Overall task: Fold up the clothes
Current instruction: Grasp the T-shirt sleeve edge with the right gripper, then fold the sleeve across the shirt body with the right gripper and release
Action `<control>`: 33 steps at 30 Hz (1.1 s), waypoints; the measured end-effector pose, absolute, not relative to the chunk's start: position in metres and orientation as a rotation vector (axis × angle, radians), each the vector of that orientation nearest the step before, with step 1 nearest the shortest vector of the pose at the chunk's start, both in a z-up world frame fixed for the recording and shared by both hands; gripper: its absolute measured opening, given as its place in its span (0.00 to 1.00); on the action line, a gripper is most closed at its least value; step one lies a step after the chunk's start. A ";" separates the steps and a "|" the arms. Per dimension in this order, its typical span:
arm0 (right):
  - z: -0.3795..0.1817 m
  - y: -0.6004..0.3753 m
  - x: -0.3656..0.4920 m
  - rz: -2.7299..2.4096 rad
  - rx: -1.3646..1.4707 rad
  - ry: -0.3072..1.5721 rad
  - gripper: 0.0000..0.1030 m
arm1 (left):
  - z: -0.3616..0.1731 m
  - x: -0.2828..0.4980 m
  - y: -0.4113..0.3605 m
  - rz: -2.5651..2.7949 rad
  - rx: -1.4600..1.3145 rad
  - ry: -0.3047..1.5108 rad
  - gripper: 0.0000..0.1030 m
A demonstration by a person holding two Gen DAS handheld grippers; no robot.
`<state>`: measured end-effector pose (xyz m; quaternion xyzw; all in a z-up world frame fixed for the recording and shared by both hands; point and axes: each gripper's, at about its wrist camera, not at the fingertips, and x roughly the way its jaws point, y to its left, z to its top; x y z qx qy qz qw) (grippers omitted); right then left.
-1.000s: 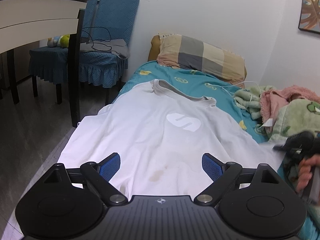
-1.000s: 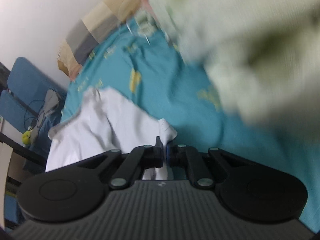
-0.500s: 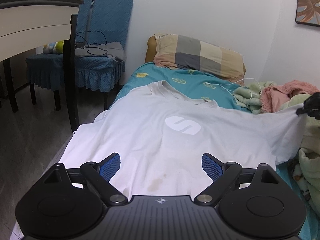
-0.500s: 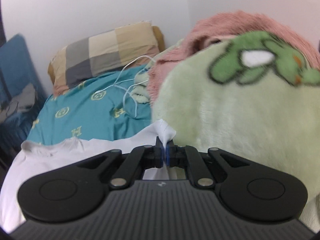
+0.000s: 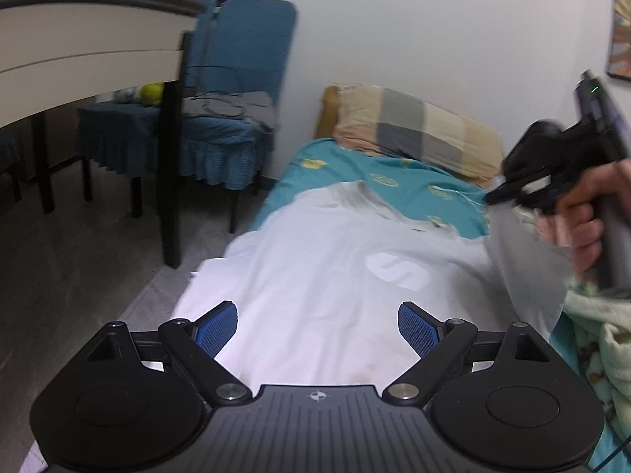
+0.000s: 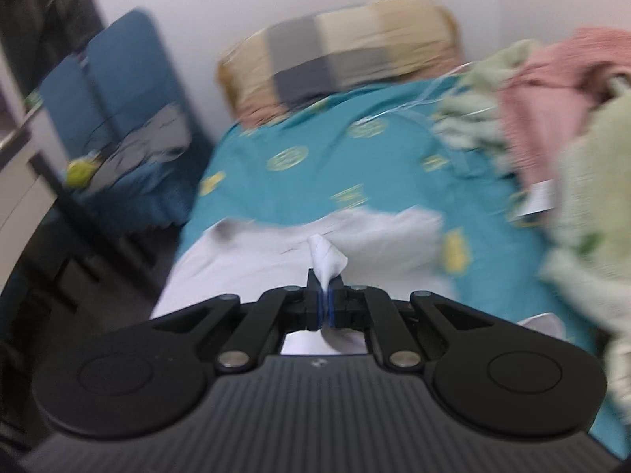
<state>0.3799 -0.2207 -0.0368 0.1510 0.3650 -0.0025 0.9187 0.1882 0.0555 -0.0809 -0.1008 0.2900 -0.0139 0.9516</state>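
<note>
Folding step: lifting the right side of the white T-shirt off the bed, judged to be the start of bringing that side across the body of the shirt.
Left gripper: nearest in its own view, jaws spread wide, blue pads clear of the cloth, nothing between them; hovers over the lower part of the shirt.
Right gripper: jaws pinched tight on a small peak of white fabric, which sticks up just past the fingertips; seen from the left wrist, raised at the right edge with a hand around its handle.
Shirt, position: directly ahead of and below both grippers, spread front-up along the bed, collar toward the far end, hem closest.
Shirt, look: plain white, thin and limp, a pale S-shaped logo on the chest, faint brownish stains near the hem; right edge hangs as a drooping sheet from the raised grip.
Next move, judged: carrying the pinched edge over toward the left side and laying it flat; calls for a steady pinch and perhaps the free left gripper pinning the cloth.
Risk, judged: dragging the whole shirt sideways rather than creasing it.
Beyond the collar: teal bedsheet, then a checked pillow against the wall.
Right of the shirt: heap of green and pink fleece.
</note>
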 end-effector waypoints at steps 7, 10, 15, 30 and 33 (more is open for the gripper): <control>-0.117 -0.166 0.408 0.133 0.333 0.805 0.10 | -0.099 0.203 0.074 -0.005 -0.212 0.606 0.88; -0.125 -0.172 0.392 0.182 0.334 0.769 0.25 | -0.106 0.208 0.070 -0.023 -0.219 0.620 0.88; -0.092 -0.202 0.340 0.230 0.387 0.688 0.71 | -0.102 0.202 0.060 -0.054 -0.197 0.597 0.88; -0.035 -0.296 0.103 0.064 0.475 0.605 0.73 | -0.088 0.144 0.011 -0.191 -0.278 0.636 0.87; -0.040 -0.316 0.093 0.044 0.535 0.585 0.73 | -0.095 0.152 -0.002 -0.210 -0.319 0.681 0.83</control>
